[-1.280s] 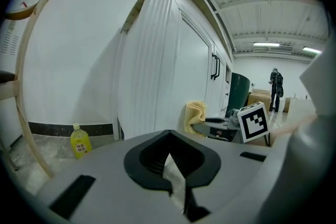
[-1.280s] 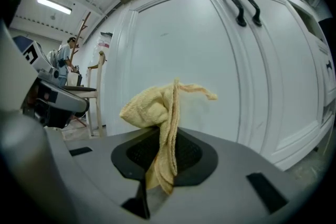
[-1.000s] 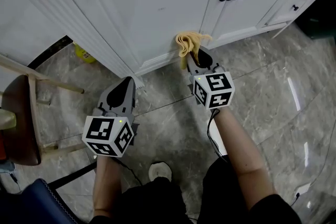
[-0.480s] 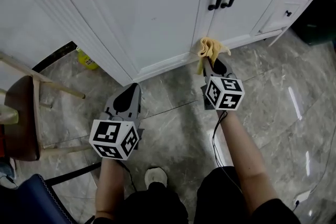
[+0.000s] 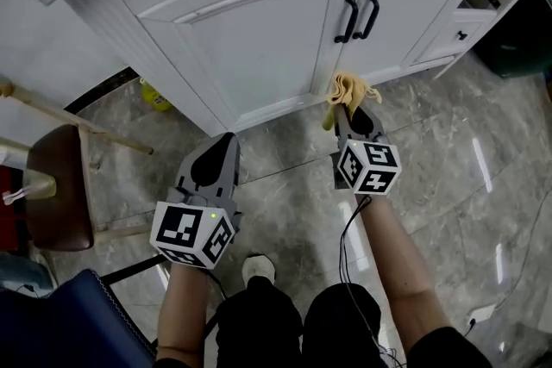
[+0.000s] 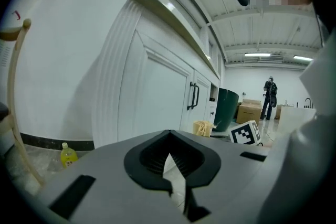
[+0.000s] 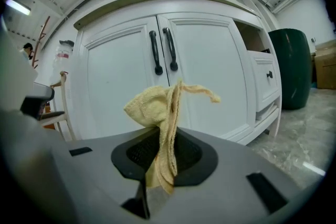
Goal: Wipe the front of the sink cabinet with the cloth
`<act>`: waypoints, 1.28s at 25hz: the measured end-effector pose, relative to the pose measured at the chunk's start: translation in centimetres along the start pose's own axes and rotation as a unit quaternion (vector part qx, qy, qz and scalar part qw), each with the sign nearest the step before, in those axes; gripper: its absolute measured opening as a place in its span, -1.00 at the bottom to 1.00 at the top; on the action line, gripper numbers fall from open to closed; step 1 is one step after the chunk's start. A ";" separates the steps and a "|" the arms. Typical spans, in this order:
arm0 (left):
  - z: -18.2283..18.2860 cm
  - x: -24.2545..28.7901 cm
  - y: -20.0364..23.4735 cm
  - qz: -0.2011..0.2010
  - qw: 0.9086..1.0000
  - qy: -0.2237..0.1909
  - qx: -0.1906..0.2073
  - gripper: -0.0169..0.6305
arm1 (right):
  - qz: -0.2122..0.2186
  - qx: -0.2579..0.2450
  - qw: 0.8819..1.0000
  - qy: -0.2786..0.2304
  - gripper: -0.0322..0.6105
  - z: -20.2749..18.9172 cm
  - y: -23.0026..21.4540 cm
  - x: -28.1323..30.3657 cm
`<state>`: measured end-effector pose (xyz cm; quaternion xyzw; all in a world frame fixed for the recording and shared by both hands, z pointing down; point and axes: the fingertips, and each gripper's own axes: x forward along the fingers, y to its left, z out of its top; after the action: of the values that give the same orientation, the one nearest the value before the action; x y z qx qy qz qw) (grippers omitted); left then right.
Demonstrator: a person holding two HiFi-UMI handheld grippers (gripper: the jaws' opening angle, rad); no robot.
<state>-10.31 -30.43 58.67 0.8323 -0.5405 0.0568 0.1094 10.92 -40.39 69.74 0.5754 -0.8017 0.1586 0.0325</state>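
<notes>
Left gripper (image 5: 222, 139) pointing to 12 o'clock, jaws together, empty, right gripper (image 5: 348, 109) farther forward, jaws pinching the cloth (image 5: 347, 88)

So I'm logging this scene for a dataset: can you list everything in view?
sink cabinet: one, white, ahead, two doors
door handles: two, black, where the doors meet
cloth: one, yellow, low before the cabinet doors
floor: grey marbled tiles
bottle: one, yellow, on the floor left of the cabinet
chair: one, wooden, brown seat, far left
bin: one, dark green, right of the cabinet
left gripper: one, grey, shut, empty, over the floor
right gripper: one, grey, shut on the cloth
</notes>
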 end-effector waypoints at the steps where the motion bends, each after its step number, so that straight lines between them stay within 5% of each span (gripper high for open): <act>1: 1.3 -0.7 -0.2 0.000 1.000 0.006 0.000 -0.90 | -0.003 0.004 1.000 0.006 -0.65 1.0 0.4 -0.7; 14: 11.1 -13.1 -7.4 0.013 0.992 0.113 -0.044 -0.90 | 0.030 -0.078 0.993 0.078 -0.66 16.6 8.7 -13.8; 21: 19.6 -17.8 -15.0 0.009 0.991 0.120 -0.061 -0.90 | 0.071 -0.117 0.988 0.072 -0.66 27.6 11.7 -23.2; 32: 29.5 -25.3 -25.5 -0.001 0.988 0.116 -0.102 -0.90 | 0.074 -0.102 0.989 0.077 -0.65 37.8 12.0 -34.2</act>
<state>1.87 -5.15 21.58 0.8049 -0.5268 0.0974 0.2551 16.17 -16.77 23.28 0.4943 -0.8492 0.1215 0.1407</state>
